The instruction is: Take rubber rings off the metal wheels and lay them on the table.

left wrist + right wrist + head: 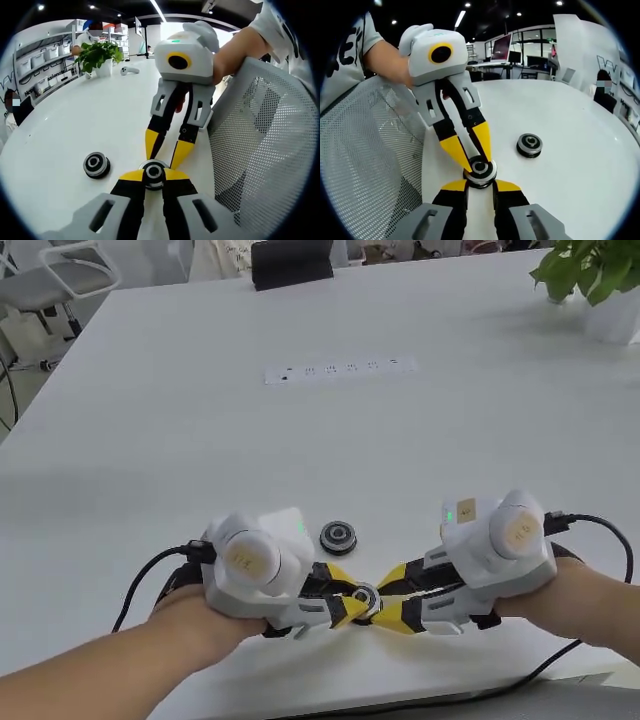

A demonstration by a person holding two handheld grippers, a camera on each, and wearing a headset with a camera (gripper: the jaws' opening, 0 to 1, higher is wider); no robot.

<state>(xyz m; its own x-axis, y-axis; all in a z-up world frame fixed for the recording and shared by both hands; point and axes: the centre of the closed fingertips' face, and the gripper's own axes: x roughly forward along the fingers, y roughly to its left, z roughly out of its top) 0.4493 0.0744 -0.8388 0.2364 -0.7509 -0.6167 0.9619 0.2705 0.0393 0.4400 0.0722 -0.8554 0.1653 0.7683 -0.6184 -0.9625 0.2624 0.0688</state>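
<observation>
Left gripper (pixel 350 606) clamped the metal wheel (pixel 365 597) at its tips. Right gripper (pixel 386 602) was narrow on the rubber ring (pixel 492 174), bite unclear. I judged a steady hub and an outward peel best. Second wheel (pixel 338 536) lay beyond.

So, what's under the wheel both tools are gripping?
White table shows around the wheel. The left tool and right tool cover its edge, so contact can't be seen.
</observation>
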